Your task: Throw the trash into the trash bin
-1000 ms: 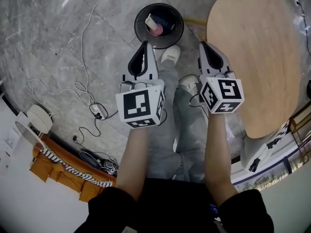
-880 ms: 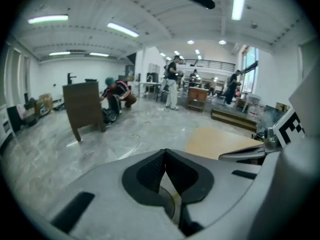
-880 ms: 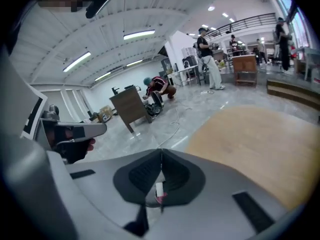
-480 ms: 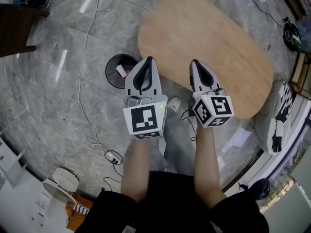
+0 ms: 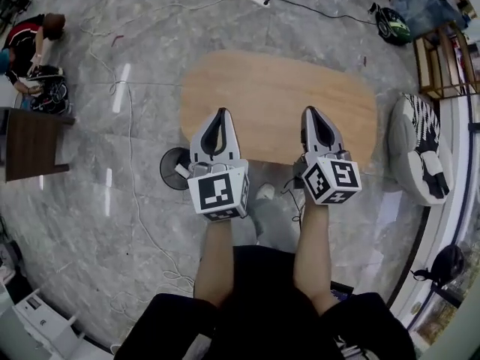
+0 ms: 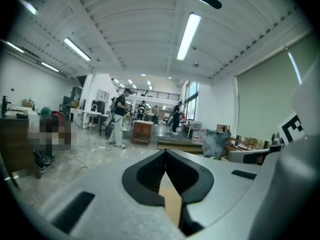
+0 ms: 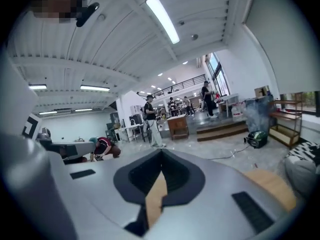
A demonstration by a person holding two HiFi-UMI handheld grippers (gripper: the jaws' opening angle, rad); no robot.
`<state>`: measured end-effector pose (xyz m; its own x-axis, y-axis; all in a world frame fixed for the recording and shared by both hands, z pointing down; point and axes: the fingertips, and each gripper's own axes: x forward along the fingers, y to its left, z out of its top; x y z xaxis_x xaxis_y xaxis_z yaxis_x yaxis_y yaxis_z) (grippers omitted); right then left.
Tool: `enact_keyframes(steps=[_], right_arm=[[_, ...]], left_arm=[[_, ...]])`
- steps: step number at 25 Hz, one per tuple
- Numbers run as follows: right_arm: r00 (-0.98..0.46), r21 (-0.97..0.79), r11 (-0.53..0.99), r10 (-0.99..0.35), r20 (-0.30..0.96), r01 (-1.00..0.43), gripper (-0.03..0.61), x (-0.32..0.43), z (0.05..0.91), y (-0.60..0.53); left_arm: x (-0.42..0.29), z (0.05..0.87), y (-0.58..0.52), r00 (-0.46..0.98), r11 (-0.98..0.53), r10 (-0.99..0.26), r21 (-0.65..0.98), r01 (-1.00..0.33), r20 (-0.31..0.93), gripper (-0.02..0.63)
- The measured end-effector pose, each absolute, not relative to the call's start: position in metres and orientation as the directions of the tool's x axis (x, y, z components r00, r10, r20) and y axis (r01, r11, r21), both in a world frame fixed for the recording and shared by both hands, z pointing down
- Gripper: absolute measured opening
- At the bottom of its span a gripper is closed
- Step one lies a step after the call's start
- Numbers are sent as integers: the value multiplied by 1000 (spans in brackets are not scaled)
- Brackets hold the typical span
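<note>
The black round trash bin [image 5: 169, 169] stands on the grey marble floor by the near left edge of the oval wooden table [image 5: 277, 100], with a white piece of trash showing inside. The left gripper's body partly hides the bin. My left gripper [image 5: 220, 112] is held up level above the table's near edge, shut with nothing in it; in the left gripper view its tips [image 6: 165, 151] meet. My right gripper [image 5: 310, 109] is beside it, also shut and empty, with its tips [image 7: 161, 151] together. Both point across the room, away from the bin.
A black-and-white beanbag [image 5: 421, 150] lies right of the table, with a wooden shelf [image 5: 442, 58] behind it. A dark desk [image 5: 30, 144] stands at the left. A person [image 5: 34, 40] crouches at the far left. Cables [image 5: 131, 126] trail over the floor. People stand far off.
Both grippers have risen and tipped from pointing down at the bin to pointing level. The bin has slid to the left, beside the left gripper. Both stayed shut.
</note>
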<state>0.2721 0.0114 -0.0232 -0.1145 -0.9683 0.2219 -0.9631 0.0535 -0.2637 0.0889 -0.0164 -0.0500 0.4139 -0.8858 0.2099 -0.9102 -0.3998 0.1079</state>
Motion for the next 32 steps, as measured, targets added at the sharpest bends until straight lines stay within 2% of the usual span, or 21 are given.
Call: enact_keyframes(steps=[6, 14, 23, 32], right_arm=[[-14, -216, -7, -995, 95, -976, 10, 344, -118, 48], [52, -118, -46, -998, -46, -992, 11, 395, -199, 82], [44, -94, -35, -995, -87, -995, 11, 419, -217, 95], [17, -78, -9, -995, -97, -997, 11, 416, -220, 87]], left_arm=[[173, -140, 0, 539, -527, -840, 134, -839, 69, 2], [240, -219, 24, 637, -640, -768, 91, -763, -64, 2], [267, -233, 38, 641, -645, -764, 57, -762, -76, 2], [261, -238, 34, 614, -618, -785, 30, -786, -82, 2]])
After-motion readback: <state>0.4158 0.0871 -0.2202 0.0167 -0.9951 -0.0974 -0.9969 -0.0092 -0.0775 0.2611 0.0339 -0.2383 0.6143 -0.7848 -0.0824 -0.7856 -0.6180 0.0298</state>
